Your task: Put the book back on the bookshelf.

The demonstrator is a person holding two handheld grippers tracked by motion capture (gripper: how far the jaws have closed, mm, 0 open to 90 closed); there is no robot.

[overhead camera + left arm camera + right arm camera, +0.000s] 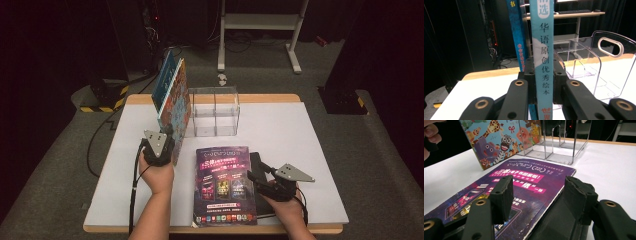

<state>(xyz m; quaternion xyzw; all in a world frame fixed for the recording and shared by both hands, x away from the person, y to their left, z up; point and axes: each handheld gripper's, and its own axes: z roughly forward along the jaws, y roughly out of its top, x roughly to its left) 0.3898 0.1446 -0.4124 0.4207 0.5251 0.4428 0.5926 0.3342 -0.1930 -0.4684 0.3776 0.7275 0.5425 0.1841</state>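
**Left claw clamps an upright picture book; right claw rests open by a flat purple one**

The left claw [167,134] stands closed on the light blue spine of a picture book [543,50], its pads pressing that spine from both sides. The book rises upright from between the jaws, its lower edge near the white desk [310,150] and its animal-covered face turned towards the right claw. Just behind it, against the same spine side, stands a second, darker blue book [515,30]; whether the pads also grip this one cannot be told. Beyond the left claw and slightly to its right stands a clear plastic book holder [215,112] with upright dividers and an oval handle cut-out, near the held book.

The right claw [259,176] rests low over the desk with its jaws parted and nothing pressed between them. Under and ahead of its jaws lies a purple book [529,182] flat on the desk, cover up. Beneath that book's edge nearest this claw, a dark flat item [256,159] sticks out. Farther ahead of the right claw stand the picture book and the holder.
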